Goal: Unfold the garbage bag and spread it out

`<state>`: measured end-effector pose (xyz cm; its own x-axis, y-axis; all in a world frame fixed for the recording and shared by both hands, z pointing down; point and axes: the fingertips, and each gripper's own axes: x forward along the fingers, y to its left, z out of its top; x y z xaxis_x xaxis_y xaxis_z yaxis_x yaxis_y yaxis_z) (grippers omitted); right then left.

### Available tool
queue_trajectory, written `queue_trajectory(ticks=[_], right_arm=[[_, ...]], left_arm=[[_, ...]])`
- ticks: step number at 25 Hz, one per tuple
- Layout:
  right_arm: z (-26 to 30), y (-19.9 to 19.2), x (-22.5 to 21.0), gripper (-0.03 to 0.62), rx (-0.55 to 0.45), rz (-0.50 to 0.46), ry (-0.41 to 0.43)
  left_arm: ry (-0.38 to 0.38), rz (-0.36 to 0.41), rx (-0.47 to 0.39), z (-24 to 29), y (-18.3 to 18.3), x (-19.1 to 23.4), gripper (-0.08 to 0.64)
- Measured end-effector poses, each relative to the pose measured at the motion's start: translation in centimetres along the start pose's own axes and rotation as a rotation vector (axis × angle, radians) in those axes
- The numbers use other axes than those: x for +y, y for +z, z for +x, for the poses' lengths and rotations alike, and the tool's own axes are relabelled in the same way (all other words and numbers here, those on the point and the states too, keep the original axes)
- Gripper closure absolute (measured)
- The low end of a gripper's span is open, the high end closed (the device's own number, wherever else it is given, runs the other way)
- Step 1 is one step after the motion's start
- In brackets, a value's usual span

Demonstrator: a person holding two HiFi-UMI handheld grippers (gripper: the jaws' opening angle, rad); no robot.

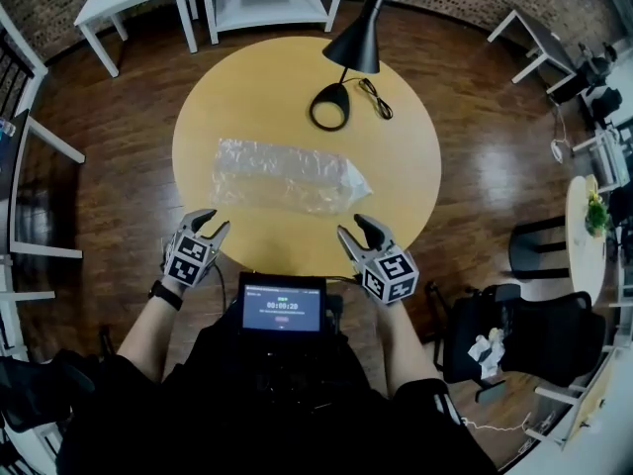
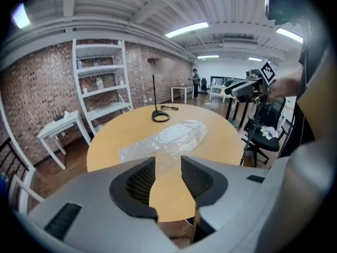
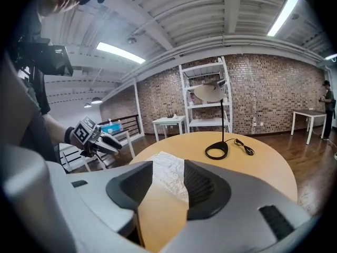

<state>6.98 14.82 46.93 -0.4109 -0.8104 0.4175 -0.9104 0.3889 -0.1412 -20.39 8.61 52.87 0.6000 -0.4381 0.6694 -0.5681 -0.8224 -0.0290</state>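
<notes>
- Clear, wrinkled plastic is lying as a long flat strip near the middle of the round yellow bench (image 1: pixel 396 166). This is the garbage bag (image 1: pixel 287 174), and its right end is narrowing to a point.
- The left gripper (image 1: pixel 211 223) is hovering at the near edge of the bench, just before the left part of the bag. Its jaws are standing apart with nothing between them.
- The right gripper (image 1: pixel 354 226) is hovering at the near edge too, close to the pointed end. Its jaws are also standing apart and holding nothing.
- I am judging that one gripper is waiting toward each end so that each can take an end and pull the plastic wider. Neither is touching it yet.
- The black lamp (image 1: pixel 354 46) is standing at the far side, apart from the bag, so it is probably not getting in the way.
- The head view is giving the whole outline of the bag and the place of both grippers.
- The left gripper view is showing bare bench in the gap between its jaws, with the bag beginning just beyond.
- The right gripper view is showing the bag's near end behind its own gap, and the left gripper floating beside the bench edge.
- No view is telling whether the plastic is lying in one layer or in folded layers.
</notes>
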Motion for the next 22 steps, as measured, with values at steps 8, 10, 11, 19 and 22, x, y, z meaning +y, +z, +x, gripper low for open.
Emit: queue_trajectory(ticks=[8,10,11,19,22], right_arm=[[-4.4,-1.6,1.6,0.385,-0.041,0.013,0.047],[-5.1,-1.9,1.9,0.385,-0.049,0.016,0.054],[-5.5,-2.0,2.0,0.385,-0.056,0.02,0.056],[-7.6,-2.1,1.6,0.385,-0.087,0.012,0.054],[-8.1,-2.3,1.4,0.385,-0.091,0.017,0.05]], left_arm=[[0.018,0.026,-0.014,-2.8,-0.4,-6.6,0.399],[0.022,0.021,-0.014,-3.3,-0.7,-7.4,0.399],[0.025,0.018,-0.014,-3.5,-0.8,-7.8,0.399],[0.058,0.023,-0.026,-4.0,0.0,-8.5,0.399],[0.061,0.021,-0.027,-4.2,0.1,-8.9,0.399]])
